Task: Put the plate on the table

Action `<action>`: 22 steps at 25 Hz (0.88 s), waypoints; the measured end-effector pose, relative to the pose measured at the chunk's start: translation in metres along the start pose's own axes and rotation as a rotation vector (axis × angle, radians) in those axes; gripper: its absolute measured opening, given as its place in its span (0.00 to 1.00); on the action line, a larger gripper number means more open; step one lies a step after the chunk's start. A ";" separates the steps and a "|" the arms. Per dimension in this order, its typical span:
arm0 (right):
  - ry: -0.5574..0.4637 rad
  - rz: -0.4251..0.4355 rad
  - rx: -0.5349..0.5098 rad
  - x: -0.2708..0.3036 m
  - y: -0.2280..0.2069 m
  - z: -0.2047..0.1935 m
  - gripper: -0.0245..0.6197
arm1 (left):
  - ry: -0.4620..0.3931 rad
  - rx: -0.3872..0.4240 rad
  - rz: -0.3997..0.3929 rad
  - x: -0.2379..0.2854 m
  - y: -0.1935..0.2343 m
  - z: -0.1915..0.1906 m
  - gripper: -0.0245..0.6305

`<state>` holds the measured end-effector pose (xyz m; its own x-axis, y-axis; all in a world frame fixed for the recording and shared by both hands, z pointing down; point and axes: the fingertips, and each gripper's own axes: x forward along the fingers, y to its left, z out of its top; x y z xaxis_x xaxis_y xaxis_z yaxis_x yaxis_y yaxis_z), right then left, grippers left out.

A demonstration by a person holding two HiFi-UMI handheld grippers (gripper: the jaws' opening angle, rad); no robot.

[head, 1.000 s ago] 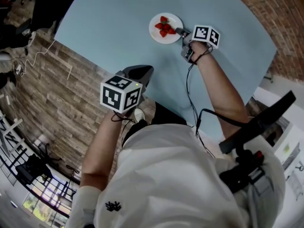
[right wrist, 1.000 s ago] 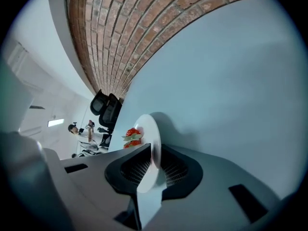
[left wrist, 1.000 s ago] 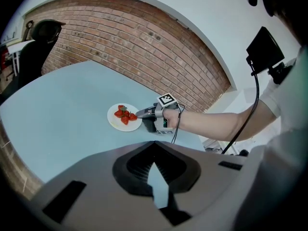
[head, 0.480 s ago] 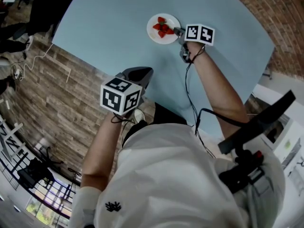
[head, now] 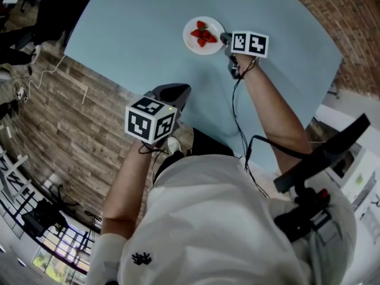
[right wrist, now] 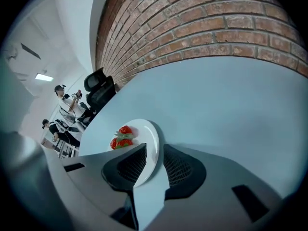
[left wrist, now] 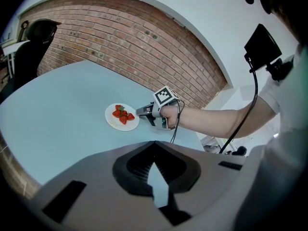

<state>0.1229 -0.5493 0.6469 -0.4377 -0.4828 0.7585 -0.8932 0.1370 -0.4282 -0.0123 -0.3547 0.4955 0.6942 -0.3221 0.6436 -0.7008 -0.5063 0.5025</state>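
A white plate [head: 191, 42] with several red strawberries [head: 202, 34] lies flat on the light blue table [head: 130, 28]. My right gripper [head: 224, 38] is at the plate's right edge. In the right gripper view the plate's rim [right wrist: 149, 143] stands between the jaws, which are opening; a gap shows on the right-hand side of the rim. My left gripper [head: 184, 89] hovers over the table's near edge, far from the plate, shut and empty. The left gripper view shows its closed jaws [left wrist: 154, 143] low in the frame, and the plate [left wrist: 111, 121] and right gripper [left wrist: 138, 112] beyond.
A brick wall [right wrist: 202, 23] runs behind the table. Wood flooring [head: 65, 117] lies to the left with a loose cable [head: 44, 70]. An office chair [right wrist: 98, 93] and people at desks [right wrist: 62, 114] are far off. A cable [head: 237, 117] hangs along my right arm.
The plate and the right gripper have shifted slightly up and left in the head view over the first half second, then stayed put. The left gripper has not moved.
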 end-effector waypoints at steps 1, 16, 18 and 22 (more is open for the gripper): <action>-0.006 0.001 0.000 -0.002 0.001 0.000 0.20 | -0.001 0.003 -0.001 -0.001 0.000 0.000 0.04; -0.114 0.009 -0.098 -0.115 0.069 -0.070 0.05 | -0.068 0.093 -0.037 -0.062 -0.031 -0.038 0.04; -0.128 0.024 -0.138 -0.140 0.091 -0.093 0.05 | -0.077 0.110 -0.044 -0.079 -0.040 -0.050 0.04; -0.158 0.043 -0.243 -0.186 0.135 -0.139 0.05 | -0.081 0.153 -0.056 -0.112 -0.057 -0.083 0.04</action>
<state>0.0693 -0.3204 0.5161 -0.4708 -0.5984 0.6483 -0.8812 0.3541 -0.3132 -0.0640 -0.2230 0.4428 0.7466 -0.3508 0.5652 -0.6322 -0.6386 0.4387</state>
